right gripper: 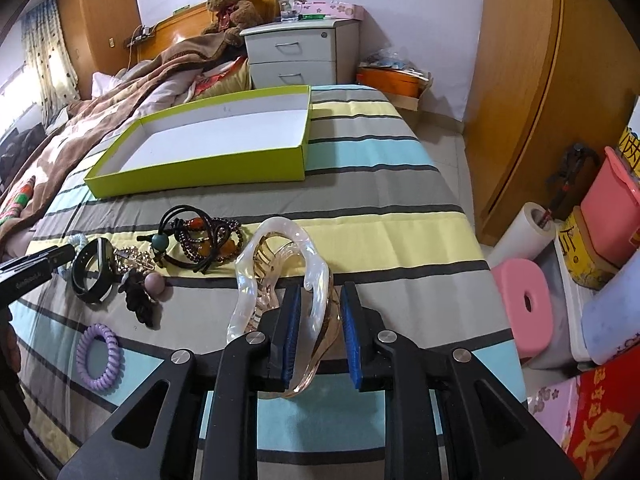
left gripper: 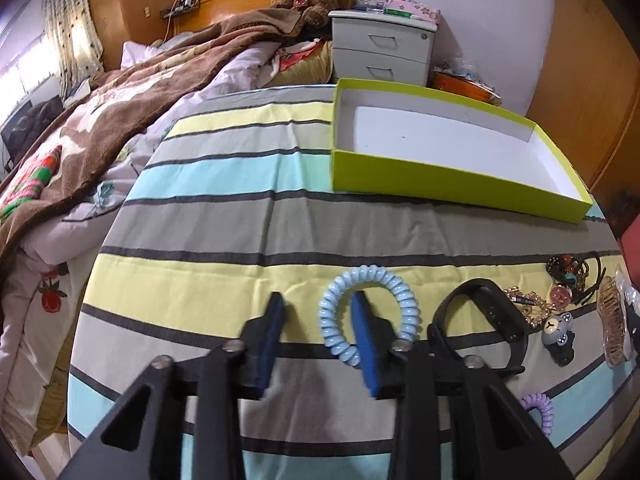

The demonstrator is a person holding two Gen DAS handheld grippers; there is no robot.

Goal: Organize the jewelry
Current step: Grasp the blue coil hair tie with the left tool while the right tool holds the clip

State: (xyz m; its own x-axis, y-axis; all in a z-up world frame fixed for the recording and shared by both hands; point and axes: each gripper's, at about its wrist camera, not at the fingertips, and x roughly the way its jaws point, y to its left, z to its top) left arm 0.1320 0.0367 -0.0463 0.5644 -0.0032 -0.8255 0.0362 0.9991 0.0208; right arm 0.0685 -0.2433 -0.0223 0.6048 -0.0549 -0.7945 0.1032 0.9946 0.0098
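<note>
A lime green box (left gripper: 420, 170) with a white inside lies open on the striped cloth; it also shows in the right wrist view (right gripper: 208, 168). My left gripper (left gripper: 318, 308) is open, its right finger inside a light blue spiral hair tie (left gripper: 406, 292) lying on the cloth. A black wristband (left gripper: 500, 316) lies right of it. My right gripper (right gripper: 320, 296) is open around one arm of a clear amber claw clip (right gripper: 280, 256). A purple spiral tie (right gripper: 99, 356), black wristband (right gripper: 90, 270), bead bracelets (right gripper: 208, 240) and small charms lie left of it.
The striped cloth (left gripper: 240, 224) covers a table beside a bed with a brown blanket (left gripper: 140, 92). A white nightstand (right gripper: 300, 56) stands behind. Pink stool (right gripper: 528, 304), paper roll and boxes crowd the floor at right. More trinkets (left gripper: 560, 332) lie at the cloth's right edge.
</note>
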